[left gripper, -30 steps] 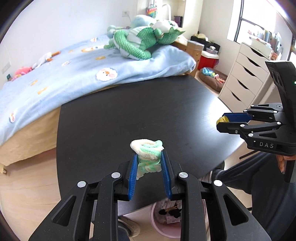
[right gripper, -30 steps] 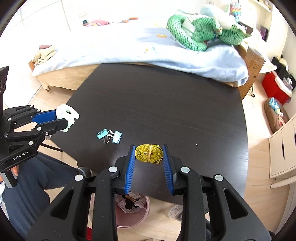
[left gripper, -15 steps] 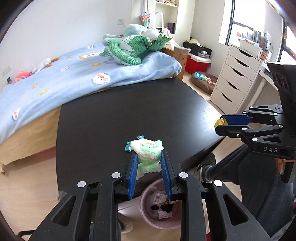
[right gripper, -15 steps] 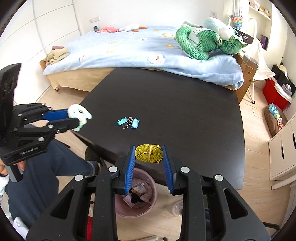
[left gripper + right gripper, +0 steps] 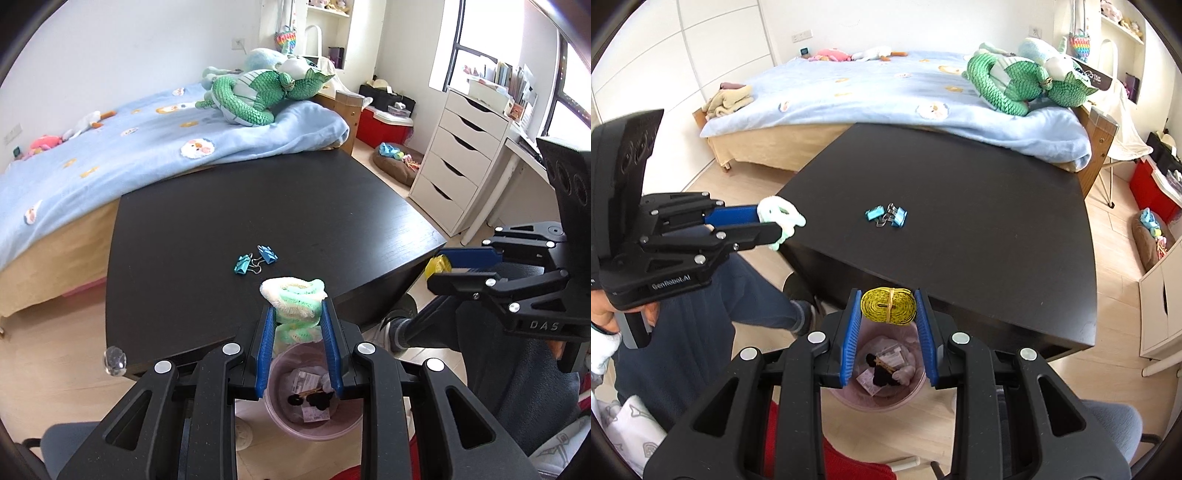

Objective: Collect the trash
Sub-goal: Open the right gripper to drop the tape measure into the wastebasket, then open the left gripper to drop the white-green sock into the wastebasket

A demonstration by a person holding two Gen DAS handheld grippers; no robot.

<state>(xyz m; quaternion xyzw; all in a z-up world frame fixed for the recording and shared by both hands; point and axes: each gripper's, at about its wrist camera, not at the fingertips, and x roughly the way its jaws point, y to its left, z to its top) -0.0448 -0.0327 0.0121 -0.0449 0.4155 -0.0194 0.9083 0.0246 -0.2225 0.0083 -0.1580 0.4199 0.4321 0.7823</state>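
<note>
Reading "GenRobot.AI" on left hand-held gripper (image 5: 777, 230); "DAS" on right hand-held gripper (image 5: 441, 271).

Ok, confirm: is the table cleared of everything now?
No, two blue binder clips lie on the black table.

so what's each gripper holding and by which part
Left gripper: green-and-white fuzzy scrunchie, pinched across its lower folds. Right gripper: yellow tape roll, by its two ends.
</note>
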